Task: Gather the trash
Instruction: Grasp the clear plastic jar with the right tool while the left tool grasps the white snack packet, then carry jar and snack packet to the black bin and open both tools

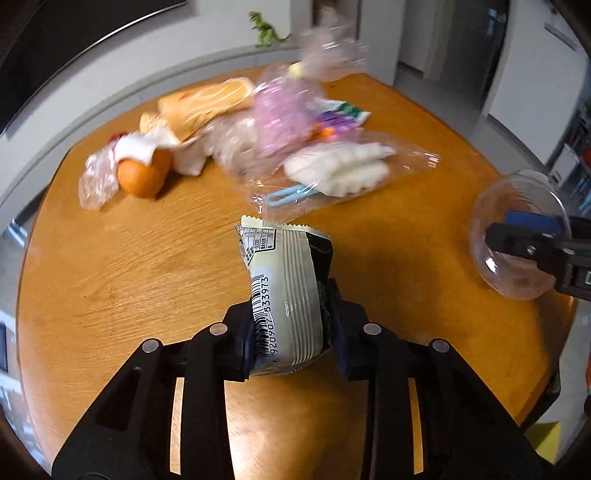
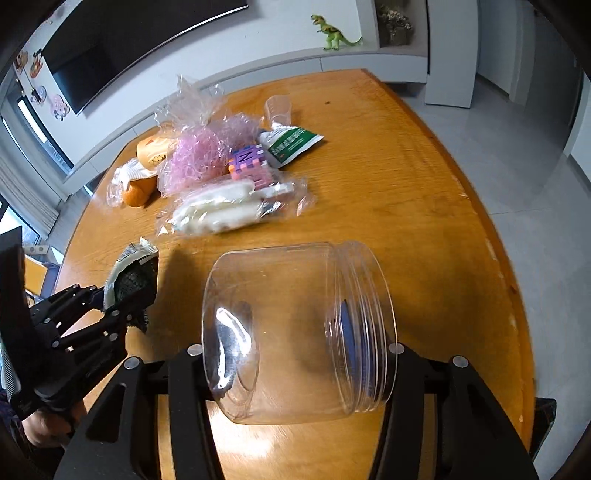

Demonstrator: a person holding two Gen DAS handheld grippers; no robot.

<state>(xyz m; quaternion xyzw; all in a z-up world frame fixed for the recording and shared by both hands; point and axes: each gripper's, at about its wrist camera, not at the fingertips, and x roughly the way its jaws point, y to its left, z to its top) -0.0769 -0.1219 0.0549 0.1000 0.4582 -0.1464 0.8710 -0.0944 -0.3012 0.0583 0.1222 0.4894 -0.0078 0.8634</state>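
From the left wrist, a snack wrapper (image 1: 288, 295) is pinched tight in the left gripper (image 1: 291, 332) above the table (image 1: 129, 277). It should be kept squeezed.

From the right wrist, a clear jar (image 2: 299, 332) is clamped sideways by the right gripper (image 2: 295, 369), and should be carried level.

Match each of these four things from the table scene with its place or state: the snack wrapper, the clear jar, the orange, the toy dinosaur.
Things:
1. snack wrapper
2. clear jar
3. orange
4. toy dinosaur

Places or states:
A. on the white ledge behind the table
B. clamped in the left gripper
C. on its side in the right gripper
D. lying on the wooden table by crumpled plastic

Pairs: 1-B, 2-C, 3-D, 4-A
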